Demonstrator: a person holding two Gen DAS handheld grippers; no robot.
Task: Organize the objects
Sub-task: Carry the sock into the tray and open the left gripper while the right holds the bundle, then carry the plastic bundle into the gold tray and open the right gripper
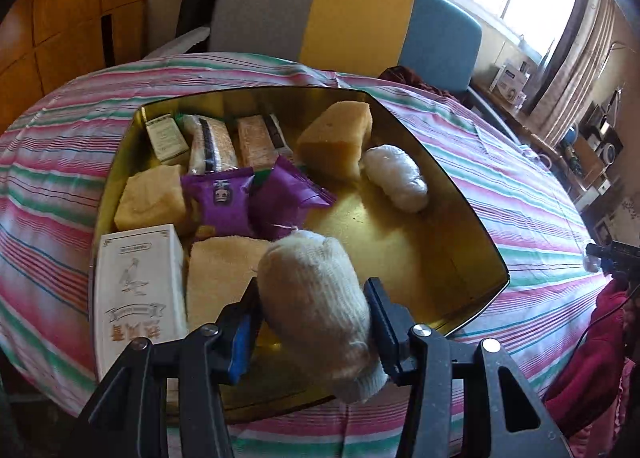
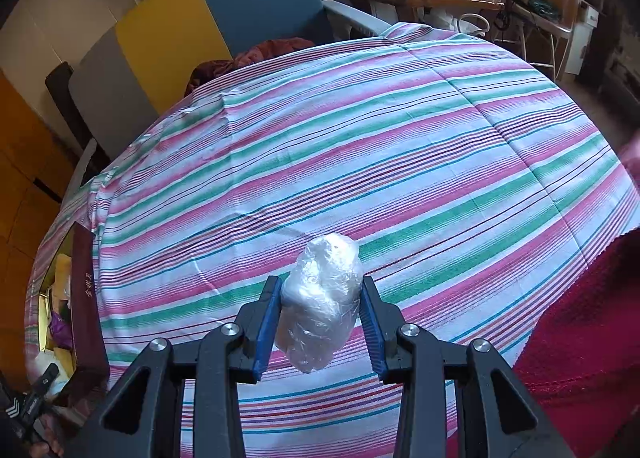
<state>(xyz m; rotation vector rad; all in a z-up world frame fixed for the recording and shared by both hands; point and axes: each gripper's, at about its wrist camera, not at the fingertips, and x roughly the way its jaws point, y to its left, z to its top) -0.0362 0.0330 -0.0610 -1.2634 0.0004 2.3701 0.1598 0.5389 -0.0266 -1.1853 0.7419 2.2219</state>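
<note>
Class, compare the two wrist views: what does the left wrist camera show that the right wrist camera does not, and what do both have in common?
Only the left wrist view shows the left gripper clamping a rolled knit glove above the gold tin's open inside, with purple packets, sponges and a white box.

Only the right wrist view shows the right gripper clamping a plastic-wrapped bundle over bare cloth.

Both show the striped tablecloth and the tin, seen only edge-on in the right view.

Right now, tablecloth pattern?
Pink, green and white stripes on the tablecloth; clearest in the right wrist view.
</note>
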